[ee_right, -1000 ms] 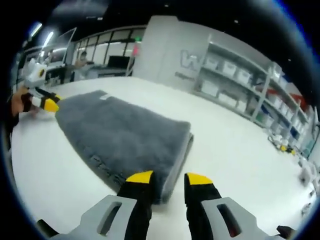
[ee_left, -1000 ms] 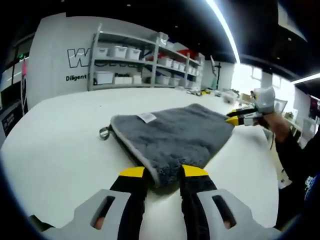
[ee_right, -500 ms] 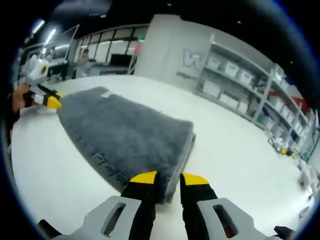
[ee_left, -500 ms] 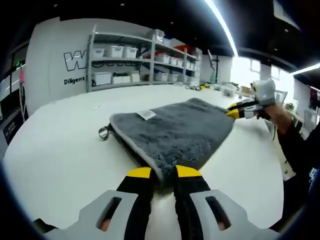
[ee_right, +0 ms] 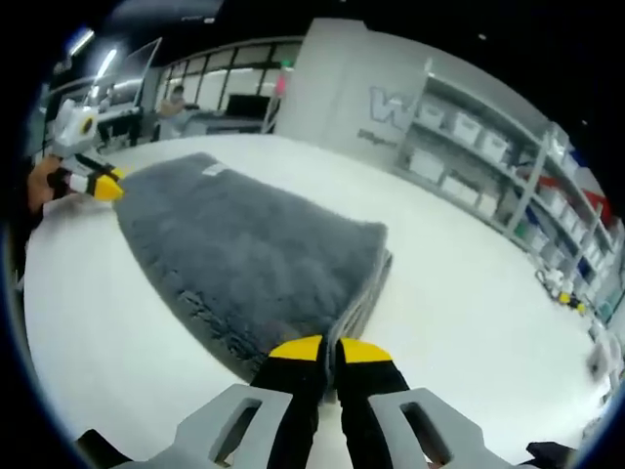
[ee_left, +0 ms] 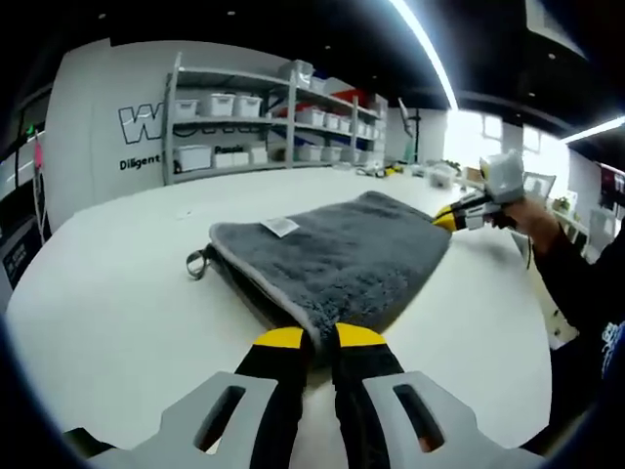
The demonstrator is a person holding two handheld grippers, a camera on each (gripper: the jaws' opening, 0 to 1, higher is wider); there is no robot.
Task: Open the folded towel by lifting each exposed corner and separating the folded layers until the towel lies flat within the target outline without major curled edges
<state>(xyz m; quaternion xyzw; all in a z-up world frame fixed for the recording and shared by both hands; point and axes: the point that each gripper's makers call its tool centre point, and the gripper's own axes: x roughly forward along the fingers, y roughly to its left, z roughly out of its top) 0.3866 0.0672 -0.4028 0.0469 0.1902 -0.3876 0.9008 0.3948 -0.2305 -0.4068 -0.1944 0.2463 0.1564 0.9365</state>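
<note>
1. A wide white bench carries a grey towel, folded in layers and lying about mid-surface. Behind it stand metal shelves stacked with white bins, against a pale wall with dark lettering; long ceiling lights run overhead.
2. In the left gripper view, the left claw has its yellow tips pinched nearly together on the near corner of the towel. The right claw, held in a person's hand, touches the far right corner.
3. This same view shows a white label on top of the towel and a small hanging loop sticking out at its left edge onto the bench.
4. The right gripper view looks along the stacked fold edge: the right claw is closed on that corner, cloth between its tips. The left claw grips the far corner at the left, with glass partitions behind.
5. The towel's edges lie well inside the bench's rim, with bare white surface open on all sides.
</note>
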